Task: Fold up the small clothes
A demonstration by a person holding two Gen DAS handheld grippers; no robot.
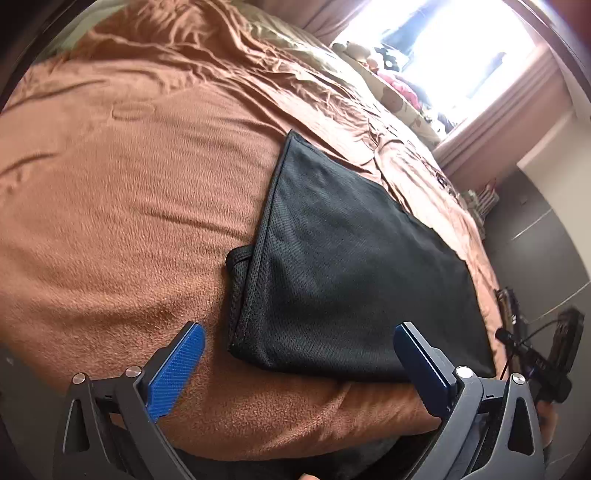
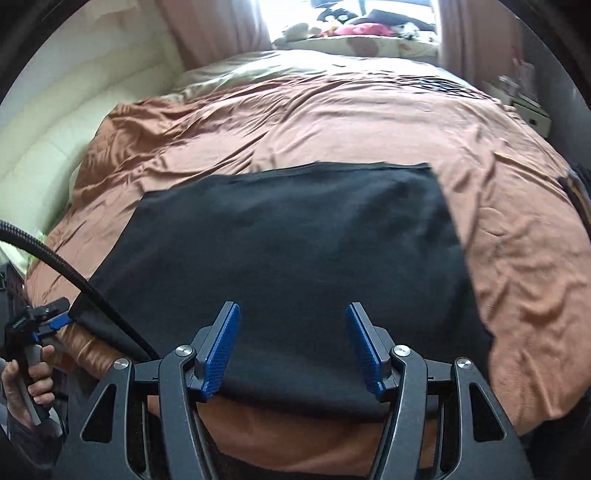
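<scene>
A black mesh garment (image 1: 343,266) lies folded flat on the brown bedspread (image 1: 110,192), near the bed's front edge. In the right wrist view the same black garment (image 2: 295,243) spreads wide on the bedspread (image 2: 517,258). My left gripper (image 1: 299,332) stands open just above the garment's near corner, with nothing between its blue pads (image 1: 177,369). My right gripper (image 2: 293,314) is open too, hovering over the garment's near hem, empty. At the far left of the right wrist view the left gripper (image 2: 55,321) sits by the garment's corner, held by a hand (image 2: 26,384).
Pillows and soft toys (image 2: 351,29) lie at the head of the bed under a bright window (image 1: 461,48). A padded cream wall (image 2: 74,103) runs along the bed's left side. A black cable (image 2: 74,273) crosses the lower left. Dark floor (image 1: 546,243) lies beyond the right edge.
</scene>
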